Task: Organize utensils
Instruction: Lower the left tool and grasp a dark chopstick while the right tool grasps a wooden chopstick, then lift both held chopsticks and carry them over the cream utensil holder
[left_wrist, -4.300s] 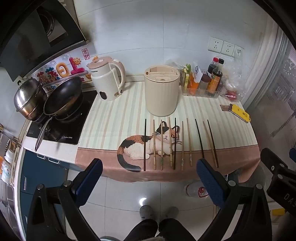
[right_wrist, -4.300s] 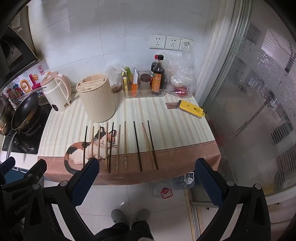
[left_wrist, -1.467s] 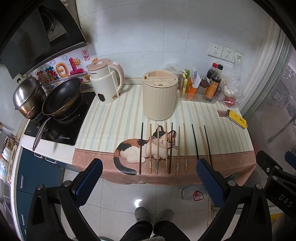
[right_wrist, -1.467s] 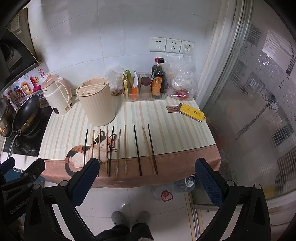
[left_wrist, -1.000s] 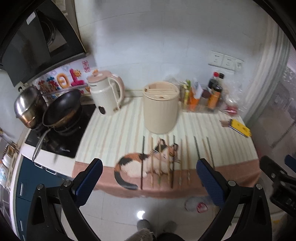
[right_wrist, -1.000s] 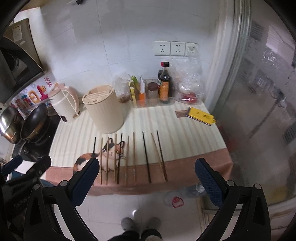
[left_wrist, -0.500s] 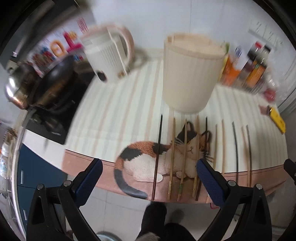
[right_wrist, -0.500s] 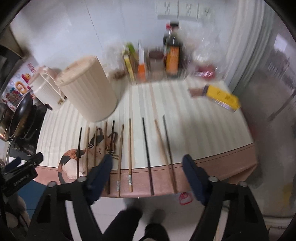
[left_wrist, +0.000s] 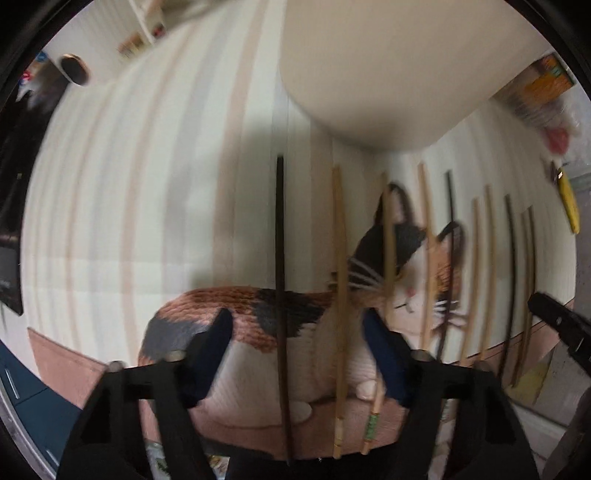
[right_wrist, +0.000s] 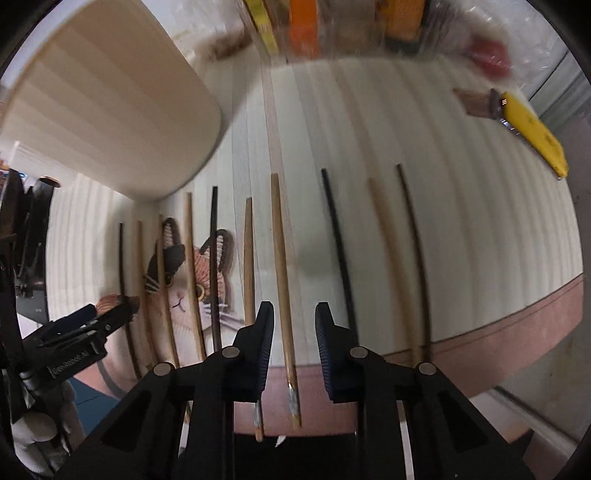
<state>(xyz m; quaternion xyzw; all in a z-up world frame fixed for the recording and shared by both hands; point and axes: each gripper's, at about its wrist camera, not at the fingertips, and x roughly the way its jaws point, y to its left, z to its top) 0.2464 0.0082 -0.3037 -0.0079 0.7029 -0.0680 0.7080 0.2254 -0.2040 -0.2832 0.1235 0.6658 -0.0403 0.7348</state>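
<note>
Several chopsticks lie side by side on a striped cloth with a cat print (left_wrist: 406, 266). My left gripper (left_wrist: 297, 332) is open low over the leftmost dark chopstick (left_wrist: 280, 236) and a tan chopstick (left_wrist: 340, 258), which lie between its fingers. My right gripper (right_wrist: 294, 317) is open with narrow jaws around a tan chopstick (right_wrist: 280, 251), not touching it. A cream ribbed holder (right_wrist: 99, 110) stands behind the row; it also shows in the left wrist view (left_wrist: 399, 74). The left gripper (right_wrist: 110, 314) also shows in the right wrist view.
A yellow box (right_wrist: 532, 133) lies at the cloth's far right. Bottles and packets (right_wrist: 303, 26) stand at the back. The cloth's brown front edge (right_wrist: 480, 347) hangs over the counter edge. A dark stove (left_wrist: 11, 184) is at the far left.
Both grippers have dropped from high above the counter down close to the chopsticks. The right gripper's jaws have narrowed around one tan chopstick; the left gripper's have narrowed somewhat.
</note>
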